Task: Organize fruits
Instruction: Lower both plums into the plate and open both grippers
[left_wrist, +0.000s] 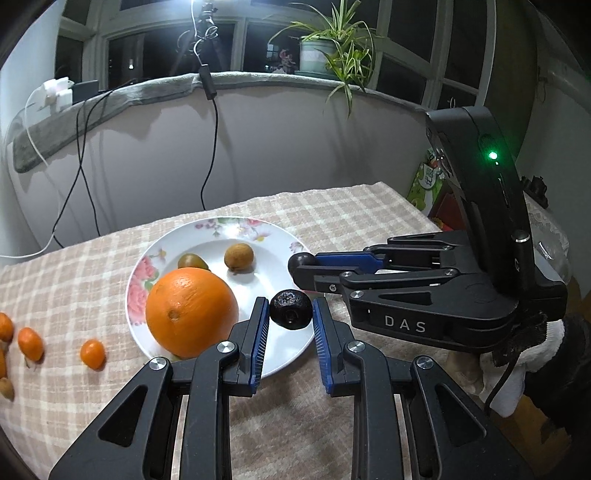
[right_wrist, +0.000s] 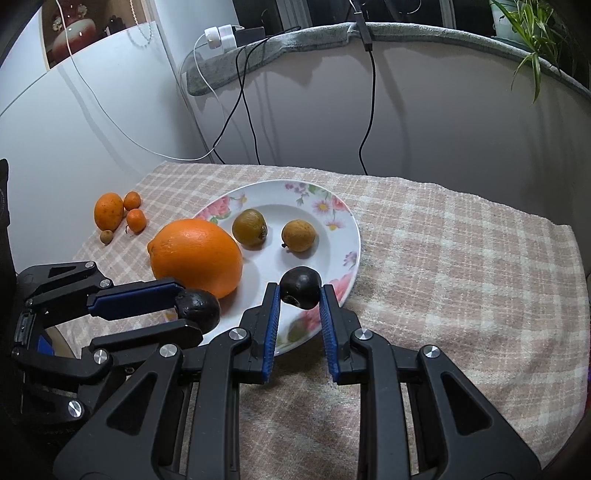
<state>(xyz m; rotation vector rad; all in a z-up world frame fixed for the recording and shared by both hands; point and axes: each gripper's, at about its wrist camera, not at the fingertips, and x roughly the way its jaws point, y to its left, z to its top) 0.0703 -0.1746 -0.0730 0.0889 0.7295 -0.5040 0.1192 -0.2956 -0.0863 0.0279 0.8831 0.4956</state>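
Left wrist view: your left gripper (left_wrist: 290, 314) clamps a dark wrinkled fruit (left_wrist: 290, 308) over the floral plate (left_wrist: 221, 229) at its 4 o'clock rim, with the big orange (left_wrist: 191, 312) just beside at 9 o'clock

Right wrist view: your right gripper (right_wrist: 300, 291) pinches another dark fruit (right_wrist: 300, 287) above the plate's 5 o'clock rim; two brownish fruits (right_wrist: 249, 227) sit beyond at 11 o'clock

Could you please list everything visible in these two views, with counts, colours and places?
plate: one, white with floral rim, on the cloth.
large orange: one, on the plate.
brownish fruits: two, on the plate.
dark fruits: two, one in each gripper, over the plate.
small orange fruits: several, on the cloth beside the plate.
checked cloth: one, beige, covering the table.
potted plant: one, green, on the sill.
left hand-held gripper: black and blue.
right hand-held gripper: black and blue.
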